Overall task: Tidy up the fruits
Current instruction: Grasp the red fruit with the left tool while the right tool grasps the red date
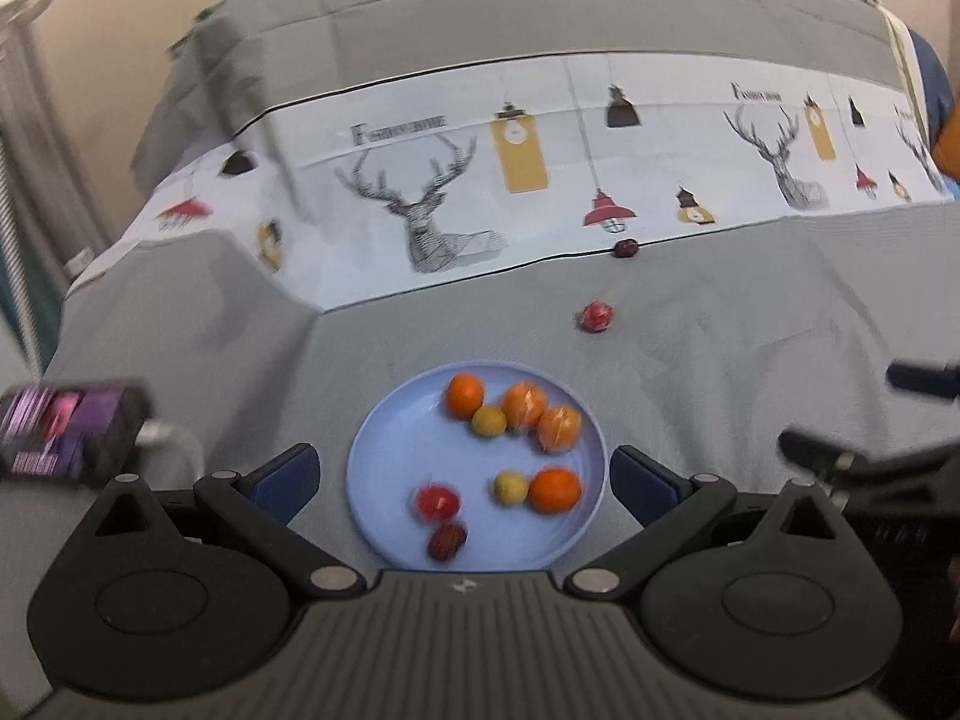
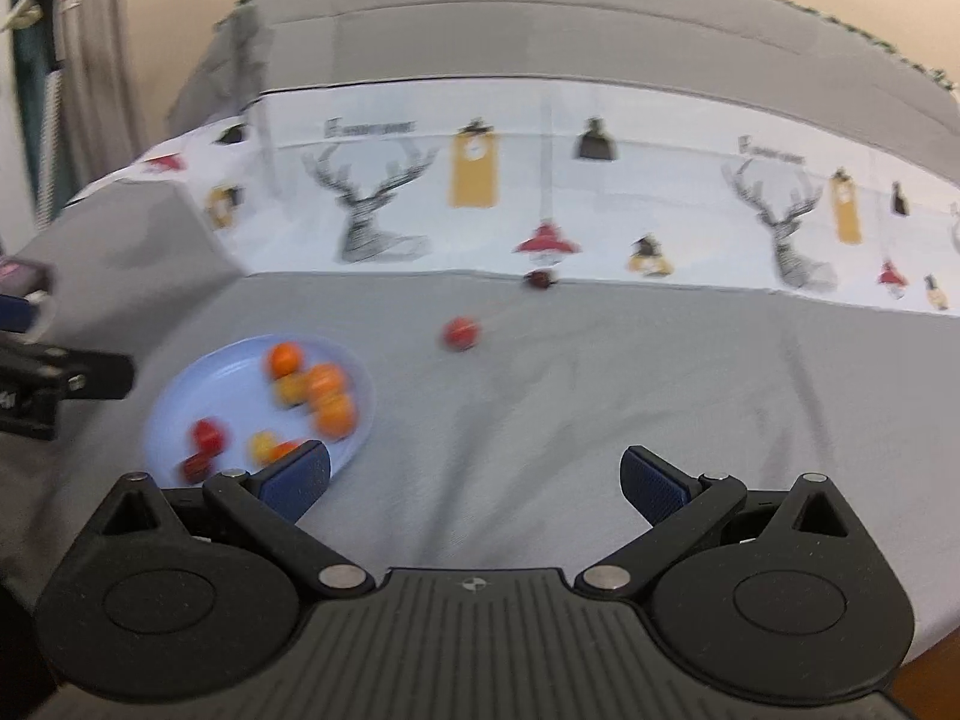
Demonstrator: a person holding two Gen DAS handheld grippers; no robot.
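A light blue plate (image 1: 384,450) lies on the grey cloth and holds several oranges (image 1: 465,394), two small yellow fruits (image 1: 489,421), a red fruit (image 1: 438,501) and a dark red one (image 1: 447,540). My left gripper (image 1: 463,477) is open and empty, its fingers either side of the plate's near half, above it. Beyond the plate a loose red fruit (image 1: 596,315) and a loose dark red fruit (image 1: 626,248) lie on the cloth. In the right wrist view the plate (image 2: 198,384) is at the left, the red fruit (image 2: 461,333) and dark fruit (image 2: 541,279) ahead. My right gripper (image 2: 474,480) is open and empty.
The table has a grey cloth with a white printed band of deer and lamps (image 1: 540,180). A dark box with purple print (image 1: 66,432) sits at the left. The right gripper's black parts (image 1: 870,462) show at the right edge of the left wrist view.
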